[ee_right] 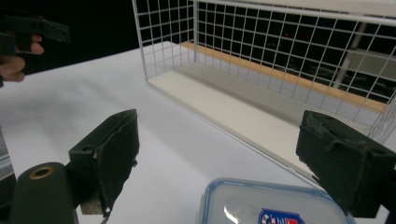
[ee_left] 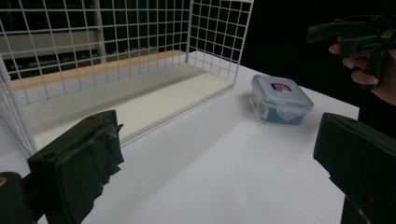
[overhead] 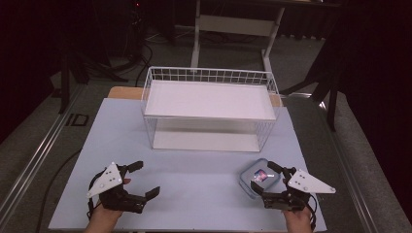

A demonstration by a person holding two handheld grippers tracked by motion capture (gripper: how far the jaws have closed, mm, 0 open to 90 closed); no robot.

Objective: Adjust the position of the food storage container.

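The white table (overhead: 194,189) is lying under my cameras, carrying a white wire basket (overhead: 210,77) with a shelf board toward its far edge. I am holding the left gripper (overhead: 144,178) at the near left, its jaws spread wide over bare tabletop. I am holding the right gripper (overhead: 262,180) at the near right, jaws also wide, hovering just above a small clear lidded container (overhead: 250,173), which is sitting on the table just in front of the basket's right corner.
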